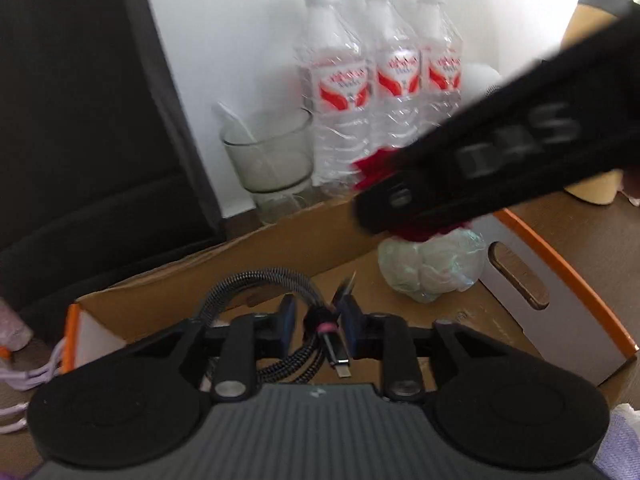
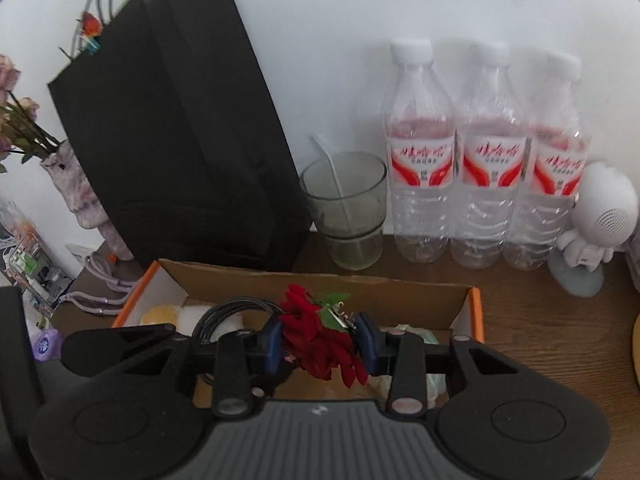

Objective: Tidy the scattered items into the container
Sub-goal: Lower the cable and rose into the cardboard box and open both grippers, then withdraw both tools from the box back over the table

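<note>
The coiled braided cable (image 1: 276, 320), black-and-grey with a pink band, sits between the left gripper's (image 1: 316, 318) parted jaws at lower centre, over the orange-edged cardboard box (image 1: 560, 280). The right gripper (image 2: 318, 340), angled downward above the box, is clamped on a red artificial rose (image 2: 316, 336).

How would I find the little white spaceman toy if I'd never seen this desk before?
Look along the white wall for the row of three water bottles on the brown desk. Just right of the last bottle stands the spaceman toy. It is the only solid white figure there, with a big round head and a dotted circle on its side.
</note>
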The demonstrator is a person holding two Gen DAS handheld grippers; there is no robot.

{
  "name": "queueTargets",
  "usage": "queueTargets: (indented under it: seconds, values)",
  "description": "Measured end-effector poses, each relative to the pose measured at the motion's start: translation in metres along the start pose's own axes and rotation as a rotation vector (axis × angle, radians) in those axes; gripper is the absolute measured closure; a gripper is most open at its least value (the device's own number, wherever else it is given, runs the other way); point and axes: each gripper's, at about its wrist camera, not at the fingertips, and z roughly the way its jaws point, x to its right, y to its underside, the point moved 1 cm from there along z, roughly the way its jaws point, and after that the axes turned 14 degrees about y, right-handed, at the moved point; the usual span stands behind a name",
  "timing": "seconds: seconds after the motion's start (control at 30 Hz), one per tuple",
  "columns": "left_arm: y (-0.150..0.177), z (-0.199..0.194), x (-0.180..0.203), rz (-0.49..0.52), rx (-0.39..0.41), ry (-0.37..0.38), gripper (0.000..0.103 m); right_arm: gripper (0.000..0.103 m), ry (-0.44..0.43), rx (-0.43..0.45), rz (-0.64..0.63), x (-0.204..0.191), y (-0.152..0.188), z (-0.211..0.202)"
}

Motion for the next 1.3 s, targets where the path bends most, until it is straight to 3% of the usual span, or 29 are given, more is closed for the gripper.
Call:
queueTargets:
  seconds: [0.03, 0.1, 0.23, 0.33, 0.47, 0.6, 0.73, 0.87, 0.9, 0.93, 0.97, 1.03, 1.17, 1.3]
  values:
    - [0.000, 0.001, -0.001, 0.013, 0.009, 0.014, 0.051, 0.066, -0.005, -0.029, 0.006, 0.000, -0.002, 0.012]
    - [0.001, -0.005, -0.006, 0.017, 0.029, 0.037, 0.049, 0.066, 0.000, -0.065, 0.011, -0.001, -0.004, 0.030]
    - [0.002, -0.043, -0.038, -0.067, 0.103, 0.081, 0.037, 0.065, -0.014, -0.068, 0.011, 0.000, -0.001, 0.038]
    - [0.004, -0.071, -0.065, -0.121, 0.140, 0.035, 0.037, 0.065, -0.065, -0.097, -0.020, -0.012, 0.002, 0.042]
    - [0.013, -0.103, -0.095, -0.185, 0.181, -0.044, 0.033, 0.062, -0.033, -0.077, -0.078, -0.041, 0.003, 0.050]
    - [0.020, -0.112, -0.108, -0.218, 0.156, -0.076, 0.032, 0.060, -0.007, -0.055, -0.104, -0.063, 0.001, 0.055]
    - [0.024, -0.096, -0.104, -0.210, 0.094, -0.071, 0.032, 0.059, 0.030, -0.032, -0.121, -0.065, 0.000, 0.044]
    - [0.028, -0.096, -0.102, -0.266, 0.084, -0.068, 0.035, 0.041, 0.107, -0.005, -0.109, -0.046, -0.006, 0.018]
    - [0.028, -0.099, -0.102, -0.282, 0.082, -0.071, 0.035, 0.041, 0.120, -0.008, -0.098, -0.040, -0.007, 0.012]
    - [0.029, -0.102, -0.101, -0.302, 0.084, -0.076, 0.033, 0.041, 0.120, -0.016, -0.080, -0.034, -0.008, 0.006]
    - [0.030, -0.104, -0.101, -0.329, 0.091, -0.084, 0.023, 0.041, 0.114, -0.032, -0.054, -0.027, -0.009, 0.000]
    - [0.034, -0.105, -0.099, -0.379, 0.084, -0.104, 0.014, 0.040, 0.114, -0.059, -0.018, -0.016, -0.003, -0.011]
    - [0.042, -0.116, -0.083, -0.422, 0.054, -0.160, 0.013, 0.036, 0.153, -0.071, -0.007, -0.010, 0.018, -0.033]
    - [0.051, -0.147, -0.059, -0.443, 0.111, -0.198, 0.010, 0.034, 0.150, -0.055, 0.000, -0.012, 0.044, -0.063]
